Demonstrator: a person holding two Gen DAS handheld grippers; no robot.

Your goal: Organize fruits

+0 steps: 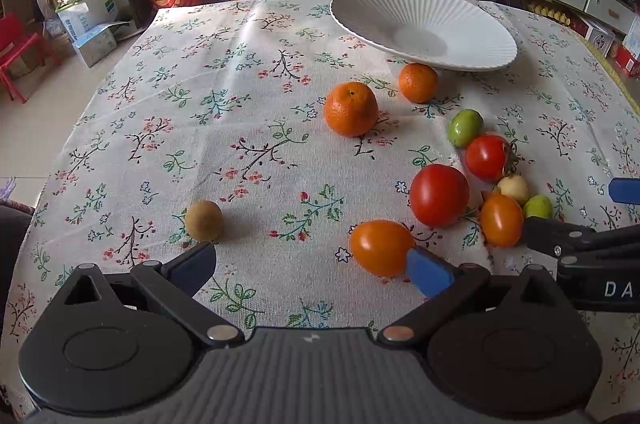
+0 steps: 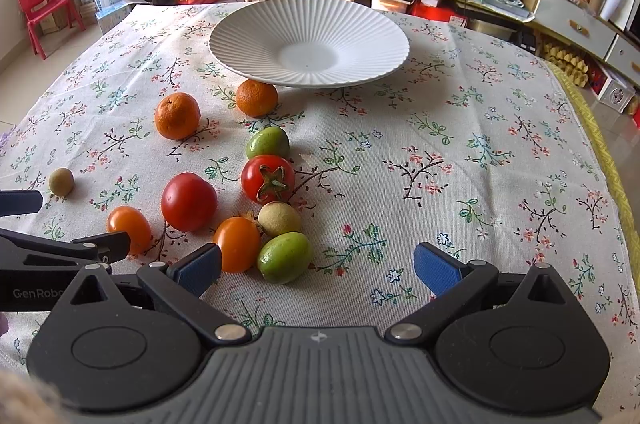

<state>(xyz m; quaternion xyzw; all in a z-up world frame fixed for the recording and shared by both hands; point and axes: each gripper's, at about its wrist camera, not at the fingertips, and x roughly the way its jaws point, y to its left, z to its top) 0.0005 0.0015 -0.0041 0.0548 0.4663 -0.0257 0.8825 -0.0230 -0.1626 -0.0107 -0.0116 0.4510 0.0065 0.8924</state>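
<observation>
— So, how do the two claws stand?

— Both are spread wide with nothing between the pads. The left claw hangs low over the floral cloth-covered tabletop; its right blue pad sits right at an oval orange tomato, though whether they touch I cannot tell, and its left pad is just beside a small brown round kiwi-like fruit. The right claw is just as wide open, its left pad close by a second oval orange tomato.

— And the rest of the fruit?

— Clustered on the cloth in front of the right claw. A glossy green round fruit lies just beside that orange tomato, with a pale tan round fruit touching both from behind. Beyond them sits a red tomato with a green stem star, and another green round fruit behind it. A larger smooth red tomato rests to the left.

— Any oranges?

— Two: a bigger dimpled mandarin and a smaller one tucked against the edge of the white ribbed ceramic plate. The plate stands at the far side of the cloth, holding no fruit.
</observation>
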